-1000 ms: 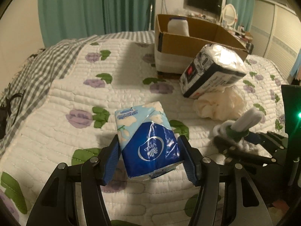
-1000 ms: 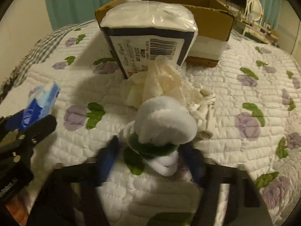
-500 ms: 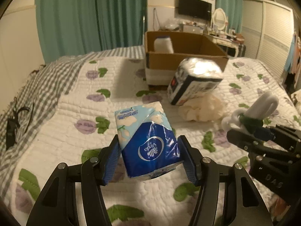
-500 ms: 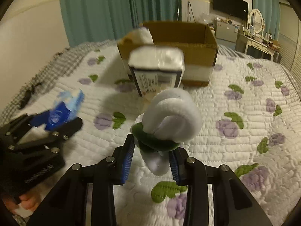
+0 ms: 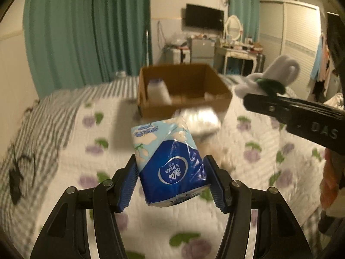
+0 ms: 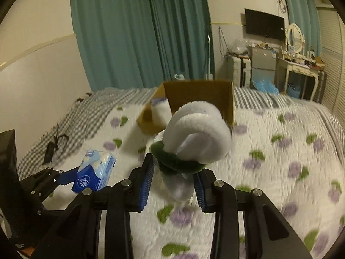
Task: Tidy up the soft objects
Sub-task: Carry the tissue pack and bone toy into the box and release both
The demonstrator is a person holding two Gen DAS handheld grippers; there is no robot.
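The left gripper (image 5: 171, 182) is clamped on a blue tissue pack (image 5: 169, 164) (label upside down), held in the air above the quilted bed (image 5: 64, 151). The right gripper (image 6: 173, 183) is closed on a white and green plush toy (image 6: 196, 138), also raised. Beyond both, an open cardboard box (image 5: 183, 95) sits on the bed with a white roll (image 5: 158, 91) inside.

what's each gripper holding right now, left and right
Left gripper: closed on the blue Vinda tissue pack, held above the bed.
Right gripper: closed on the white and green plush toy.
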